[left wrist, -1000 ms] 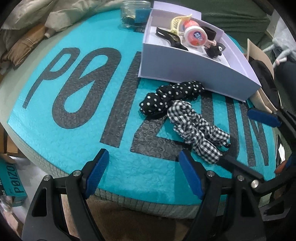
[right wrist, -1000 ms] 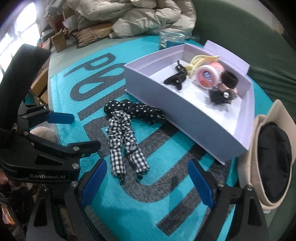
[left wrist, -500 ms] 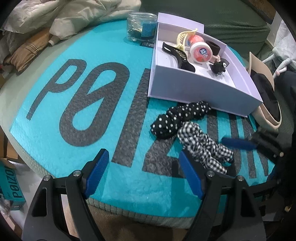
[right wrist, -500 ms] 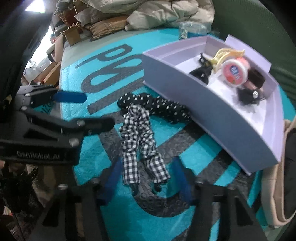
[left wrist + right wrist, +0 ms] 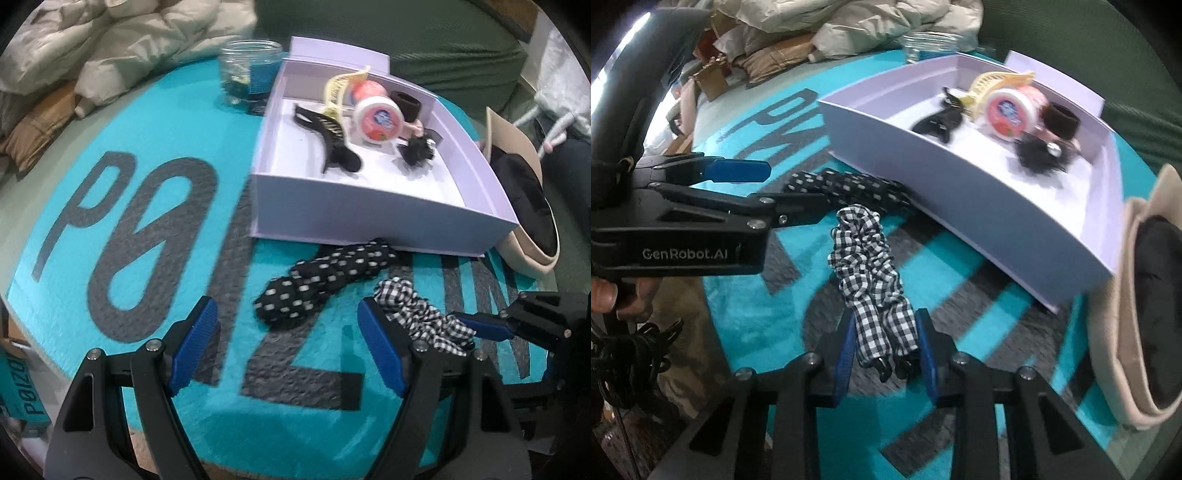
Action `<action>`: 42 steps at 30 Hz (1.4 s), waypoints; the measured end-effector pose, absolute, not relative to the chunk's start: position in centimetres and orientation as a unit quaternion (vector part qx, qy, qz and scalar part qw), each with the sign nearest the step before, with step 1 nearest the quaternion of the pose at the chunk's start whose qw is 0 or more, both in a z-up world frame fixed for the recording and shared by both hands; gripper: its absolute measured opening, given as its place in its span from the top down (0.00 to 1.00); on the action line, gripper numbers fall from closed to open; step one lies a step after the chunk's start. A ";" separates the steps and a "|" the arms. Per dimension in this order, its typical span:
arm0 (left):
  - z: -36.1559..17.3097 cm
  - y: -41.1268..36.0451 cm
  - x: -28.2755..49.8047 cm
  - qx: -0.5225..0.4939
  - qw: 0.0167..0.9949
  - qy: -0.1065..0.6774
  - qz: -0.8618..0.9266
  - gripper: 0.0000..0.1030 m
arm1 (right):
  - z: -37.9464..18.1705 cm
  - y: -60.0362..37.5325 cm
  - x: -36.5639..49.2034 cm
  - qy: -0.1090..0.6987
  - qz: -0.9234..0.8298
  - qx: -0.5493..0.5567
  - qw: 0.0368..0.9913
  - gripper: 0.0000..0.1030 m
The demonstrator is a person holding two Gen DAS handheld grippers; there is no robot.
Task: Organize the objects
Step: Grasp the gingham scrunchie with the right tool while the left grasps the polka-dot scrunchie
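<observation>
A black-and-white checked scrunchie (image 5: 866, 266) lies on the teal padded mailer (image 5: 746, 314). My right gripper (image 5: 886, 332) is shut on its near end, with fabric filling the gap between the blue pads. Beside it a black polka-dot scrunchie (image 5: 325, 273) rests against the front wall of the lilac box (image 5: 369, 214). My left gripper (image 5: 288, 321) hovers open just short of the polka-dot scrunchie, holding nothing. Inside the box are a black claw clip (image 5: 332, 136), a yellow clip (image 5: 340, 86), a round pink tin (image 5: 378, 120) and a black hair tie (image 5: 406, 105).
A glass jar (image 5: 251, 70) stands behind the box's left corner. A beige hat with black lining (image 5: 528, 206) lies right of the box. Piled beige jackets (image 5: 110, 48) sit at the back left and a green cushion (image 5: 424, 40) behind. A person's fingers (image 5: 605, 295) hold the left gripper.
My right gripper moved in over the checked scrunchie's end and its fingers closed from wide apart onto the fabric. The left gripper shifted forward and right toward the polka-dot scrunchie, still open.
</observation>
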State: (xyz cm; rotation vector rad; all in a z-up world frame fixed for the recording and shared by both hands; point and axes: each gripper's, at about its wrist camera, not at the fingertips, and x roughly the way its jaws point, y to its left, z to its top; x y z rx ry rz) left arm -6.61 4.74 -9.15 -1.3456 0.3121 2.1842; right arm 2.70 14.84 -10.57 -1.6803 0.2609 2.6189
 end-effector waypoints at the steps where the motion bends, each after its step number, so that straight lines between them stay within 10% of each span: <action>1: -9.1 5.2 -6.5 -0.498 0.283 0.119 0.811 0.25 | -10.6 15.1 2.9 0.084 0.838 -0.539 0.015 0.69; 13: -9.5 8.7 -6.6 -0.464 0.334 0.149 0.807 0.26 | -10.8 16.2 3.6 0.094 0.835 -0.540 0.041 0.68; 21: -10.4 8.4 -6.2 -0.482 0.358 0.116 0.791 0.72 | -11.0 16.1 3.5 0.094 0.838 -0.536 0.039 0.63; 42: -9.8 6.7 -3.1 -0.537 0.352 0.124 0.757 0.78 | -11.1 15.8 3.5 0.088 0.848 -0.521 0.039 0.52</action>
